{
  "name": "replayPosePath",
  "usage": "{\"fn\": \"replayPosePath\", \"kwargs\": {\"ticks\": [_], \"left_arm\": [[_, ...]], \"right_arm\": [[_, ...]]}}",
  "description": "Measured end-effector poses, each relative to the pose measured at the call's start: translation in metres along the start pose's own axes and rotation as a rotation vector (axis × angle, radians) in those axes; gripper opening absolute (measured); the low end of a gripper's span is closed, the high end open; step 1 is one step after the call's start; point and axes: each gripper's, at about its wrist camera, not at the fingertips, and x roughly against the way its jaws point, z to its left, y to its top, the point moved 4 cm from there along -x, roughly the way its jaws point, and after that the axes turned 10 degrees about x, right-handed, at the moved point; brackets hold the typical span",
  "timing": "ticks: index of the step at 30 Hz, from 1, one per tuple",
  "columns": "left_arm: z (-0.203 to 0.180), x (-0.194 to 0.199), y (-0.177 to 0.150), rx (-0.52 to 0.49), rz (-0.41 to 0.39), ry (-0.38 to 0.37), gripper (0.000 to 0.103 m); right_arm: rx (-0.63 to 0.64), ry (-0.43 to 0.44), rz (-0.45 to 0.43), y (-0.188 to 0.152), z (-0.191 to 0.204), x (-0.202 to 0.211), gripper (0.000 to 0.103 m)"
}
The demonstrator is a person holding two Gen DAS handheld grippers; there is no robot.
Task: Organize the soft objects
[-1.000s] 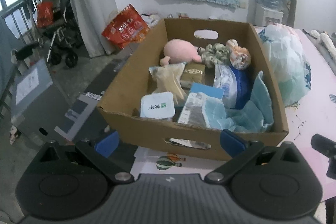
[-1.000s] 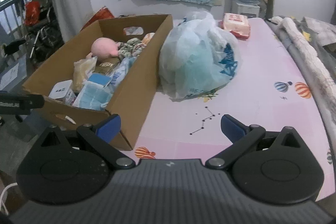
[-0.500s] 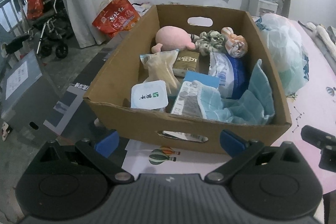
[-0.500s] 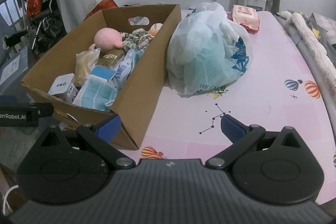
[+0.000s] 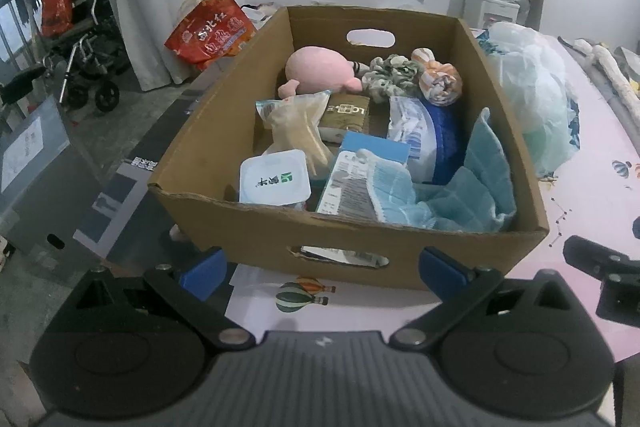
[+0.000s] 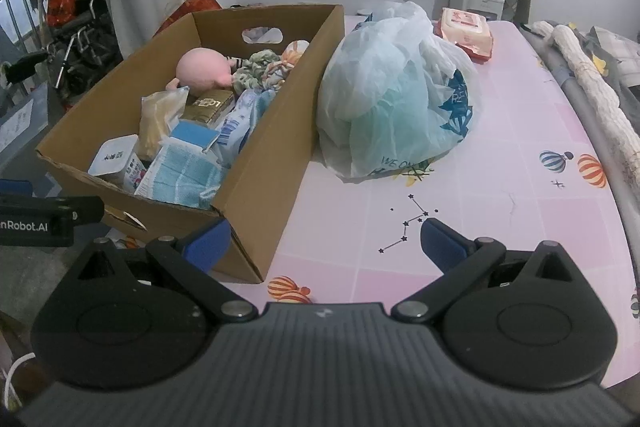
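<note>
A cardboard box stands at the left end of the pink table. It holds a pink plush toy, a green scrunchie, a rolled orange-white cloth, a light blue cloth, a white tub and several packets. My left gripper is open just short of the box's near wall. My right gripper is open over the table by the box's near right corner. Neither holds anything.
A filled white plastic bag lies right of the box. A wet-wipes pack sits behind it. Rolled bedding runs along the table's right edge. Left of the table are a grey box, a red bag and a stroller.
Both views have risen and drawn closer, looking more steeply down into the box. Both grippers stay open. Nothing in the box or on the table has moved.
</note>
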Motion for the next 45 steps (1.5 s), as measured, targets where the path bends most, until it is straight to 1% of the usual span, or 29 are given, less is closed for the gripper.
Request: {"fn": "replayPosePath", "kwargs": {"ticks": [16, 24, 31, 45], "left_arm": [[0.0012, -0.0015, -0.0076, -0.004, 0.016, -0.004, 0.103], [-0.0013, -0.0019, -0.0049, -0.017, 0.018, -0.020, 0.103], [-0.0039, -0.0053, -0.0036, -0.019, 0.027, -0.017, 0.103], [-0.0035, -0.0044, -0.0025, -0.019, 0.019, -0.010, 0.103]], "right_arm": [[0.028, -0.007, 0.026, -0.0033, 0.0086, 0.0007, 0.102], [0.023, -0.026, 0.027, -0.0016, 0.0056, 0.0025, 0.102], [0.026, -0.035, 0.035, -0.0006, 0.0038, -0.0004, 0.102], [0.036, -0.033, 0.034, 0.0014, 0.0058, -0.0014, 0.102]]}}
